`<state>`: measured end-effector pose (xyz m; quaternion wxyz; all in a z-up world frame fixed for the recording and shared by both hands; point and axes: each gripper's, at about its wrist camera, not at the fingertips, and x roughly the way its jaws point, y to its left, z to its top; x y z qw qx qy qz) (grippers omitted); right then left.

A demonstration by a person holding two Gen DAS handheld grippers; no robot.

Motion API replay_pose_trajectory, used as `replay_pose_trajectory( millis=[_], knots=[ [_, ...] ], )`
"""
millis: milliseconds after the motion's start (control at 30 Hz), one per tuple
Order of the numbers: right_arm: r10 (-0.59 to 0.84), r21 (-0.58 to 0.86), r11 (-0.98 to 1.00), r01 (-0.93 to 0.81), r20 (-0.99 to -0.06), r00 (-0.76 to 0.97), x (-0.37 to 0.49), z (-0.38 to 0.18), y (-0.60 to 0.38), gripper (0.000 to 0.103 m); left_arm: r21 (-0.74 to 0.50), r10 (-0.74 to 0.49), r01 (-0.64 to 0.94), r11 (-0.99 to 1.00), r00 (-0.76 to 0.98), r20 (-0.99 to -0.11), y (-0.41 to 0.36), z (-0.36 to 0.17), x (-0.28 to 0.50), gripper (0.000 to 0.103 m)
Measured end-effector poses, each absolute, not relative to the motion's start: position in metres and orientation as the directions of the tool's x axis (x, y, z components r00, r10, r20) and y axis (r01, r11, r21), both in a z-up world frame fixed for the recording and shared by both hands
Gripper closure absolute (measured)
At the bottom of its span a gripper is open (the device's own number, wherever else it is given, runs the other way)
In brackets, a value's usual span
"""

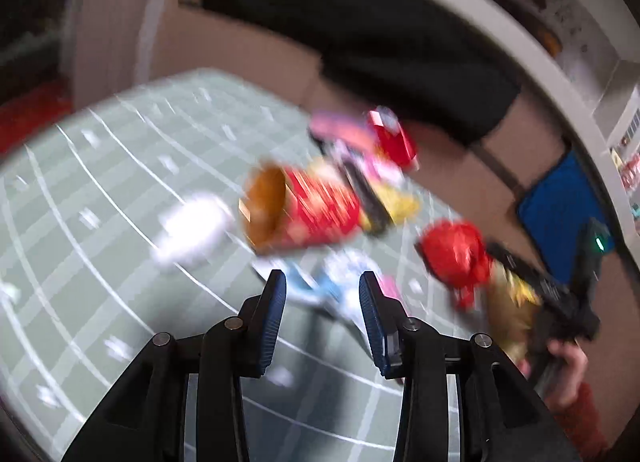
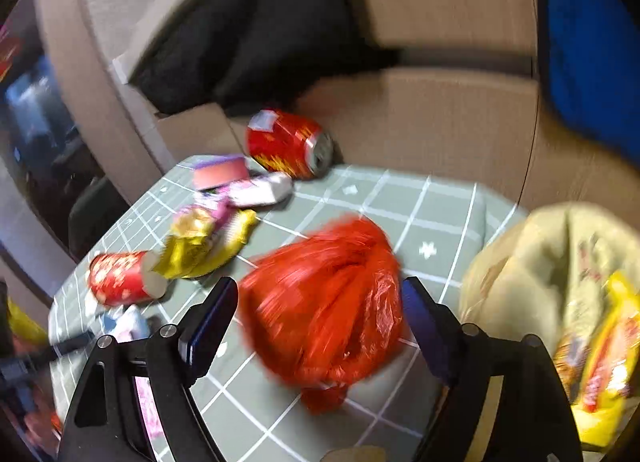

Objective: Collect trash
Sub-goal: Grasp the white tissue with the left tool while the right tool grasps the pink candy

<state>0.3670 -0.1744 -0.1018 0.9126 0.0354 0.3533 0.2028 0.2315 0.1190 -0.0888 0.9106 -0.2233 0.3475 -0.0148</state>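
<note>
My left gripper (image 1: 322, 290) hangs open over the green gridded tablecloth (image 1: 100, 181) with nothing between its blue pads; a pale blue and white wrapper (image 1: 340, 282) lies just beyond them. Further off lie a red paper cup (image 1: 308, 209) on its side, a white crumpled tissue (image 1: 192, 225), a yellow wrapper (image 1: 400, 205), pink packets (image 1: 344, 133) and a red can (image 1: 394, 137). My right gripper (image 2: 320, 282) stands wide open around a red plastic bag (image 2: 324, 302), which fills the gap between its fingers. The view is too blurred to show any pressing.
A beige bag (image 2: 532, 282) holding yellow wrappers (image 2: 608, 366) stands at the table's right edge. Brown cardboard boxes (image 2: 420, 121) with black cloth (image 2: 248, 33) rise behind the table. Something blue (image 2: 592, 41) is at far right. A hand (image 1: 568, 362) holds the right gripper.
</note>
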Motion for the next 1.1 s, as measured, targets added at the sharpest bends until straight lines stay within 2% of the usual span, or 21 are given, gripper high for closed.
replay_pose_trajectory(
  millis=[67,133,233,333,433,467,500,533,600,633,833,867,900,1100],
  knots=[
    [0.388,0.17,0.915,-0.367,-0.624,0.678,0.354,-0.092,-0.17,0.022,-0.351,-0.073,-0.18,0.919,0.797,-0.6,0.133,-0.08,0.231,0.064],
    [0.375,0.147,0.918,-0.369,-0.628,0.682,0.347,-0.085,-0.167,0.024,-0.323,-0.019,-0.223,0.92,0.796,-0.605,0.146,-0.08,0.237,0.064],
    [0.427,0.189,0.894,-0.407,-0.637,0.642,0.342,-0.08,-0.165,0.033,-0.296,-0.007,-0.245,0.923,0.76,-0.65,0.158,-0.091,0.257,0.063],
    [0.505,0.237,0.847,-0.475,-0.634,0.585,0.329,-0.077,-0.158,0.033,-0.28,-0.018,-0.265,0.923,0.697,-0.717,0.165,-0.111,0.273,0.063],
    [0.544,0.211,0.799,-0.563,-0.653,0.527,0.312,-0.08,-0.135,0.033,-0.279,-0.041,-0.288,0.916,0.626,-0.779,0.168,-0.127,0.283,0.064],
    [0.546,0.201,0.788,-0.582,-0.665,0.51,0.308,-0.083,-0.127,0.033,-0.279,-0.048,-0.298,0.913,0.602,-0.797,0.169,-0.132,0.285,0.07],
    [0.549,0.199,0.78,-0.593,-0.673,0.496,0.305,-0.085,-0.121,0.033,-0.29,-0.052,-0.308,0.906,0.601,-0.798,0.17,-0.134,0.284,0.084],
    [0.556,0.201,0.766,-0.611,-0.685,0.471,0.302,-0.089,-0.114,0.033,-0.29,-0.044,-0.311,0.905,0.608,-0.792,0.168,-0.133,0.281,0.089],
    [0.56,0.192,0.737,-0.648,-0.71,0.427,0.296,-0.098,-0.097,0.041,-0.29,-0.043,-0.294,0.911,0.631,-0.774,0.168,-0.126,0.274,0.095],
    [0.555,0.179,0.726,-0.664,-0.723,0.411,0.293,-0.102,-0.09,0.045,-0.293,-0.043,-0.291,0.911,0.64,-0.767,0.168,-0.123,0.271,0.096],
    [0.509,0.129,0.69,-0.712,-0.786,0.351,0.29,-0.128,-0.059,0.047,-0.344,-0.07,-0.257,0.903,0.702,-0.709,0.168,-0.09,0.246,0.096],
    [0.491,0.119,0.689,-0.715,-0.802,0.339,0.291,-0.132,-0.055,0.055,-0.348,-0.076,-0.246,0.905,0.71,-0.7,0.167,-0.084,0.242,0.096],
    [0.478,0.108,0.688,-0.718,-0.812,0.336,0.291,-0.135,-0.054,0.057,-0.349,-0.082,-0.229,0.909,0.721,-0.688,0.163,-0.076,0.238,0.096],
    [0.52,0.123,0.708,-0.696,-0.757,0.395,0.283,-0.104,-0.078,0.061,-0.307,-0.094,-0.125,0.943,0.788,-0.609,0.13,-0.031,0.22,0.096]
  ],
)
